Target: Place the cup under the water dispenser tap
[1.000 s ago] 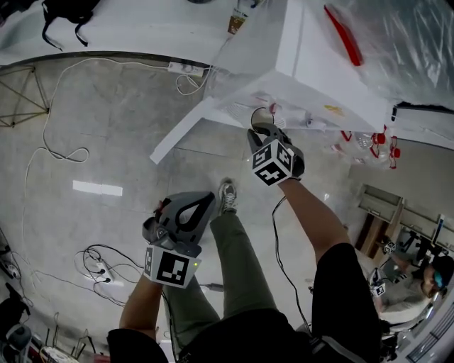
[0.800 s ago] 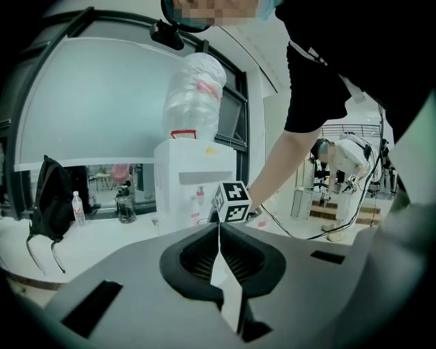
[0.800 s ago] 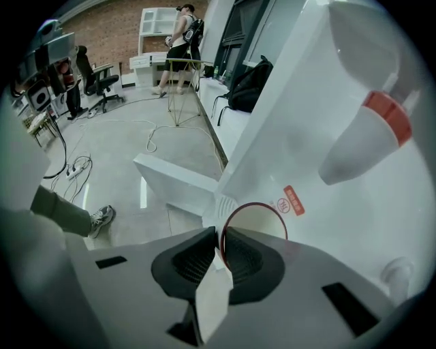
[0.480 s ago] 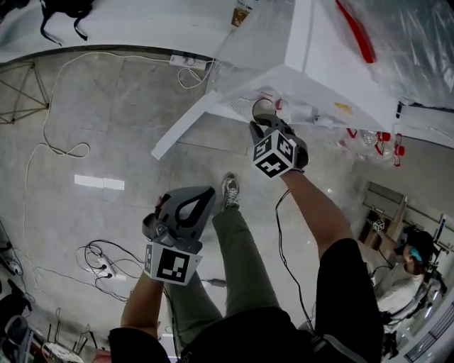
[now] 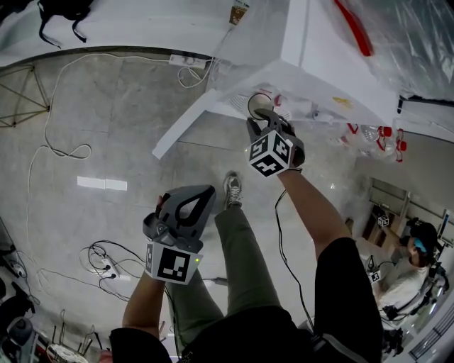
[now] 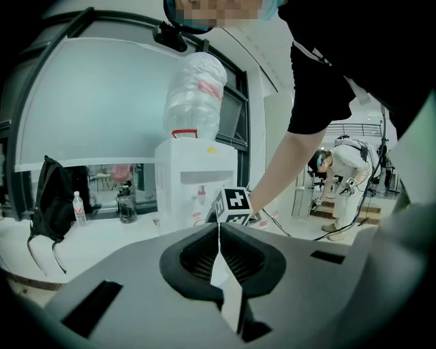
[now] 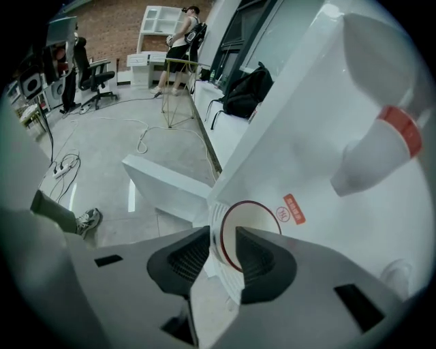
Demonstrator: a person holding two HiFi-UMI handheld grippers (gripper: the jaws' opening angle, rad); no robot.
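A white paper cup [image 5: 258, 104] with a dark red rim stands against the front of the white water dispenser [image 5: 312, 71], below its taps. My right gripper [image 5: 262, 118] points down at the cup. In the right gripper view the cup [image 7: 257, 228] has its near wall between the pads, and a red-banded tap [image 7: 381, 143] juts out above it. The right gripper [image 7: 222, 249] has just been opening, a gap shows beside the rim, and it is open. My left gripper [image 5: 186, 208] hangs low over the floor, apart from the cup. In its own view the left gripper [image 6: 219, 240] is shut on nothing.
Cables and a power strip [image 5: 186, 64] lie on the grey floor. The person's shoe [image 5: 228, 191] stands below the dispenser. A black bag [image 5: 62, 13] rests on the white ledge at the back. Another person [image 5: 408, 273] is at the right edge.
The right gripper shifted slightly at the dispenser front and its jaws parted around the cup's rim, so more of the cup shows. The left gripper stayed where it was.
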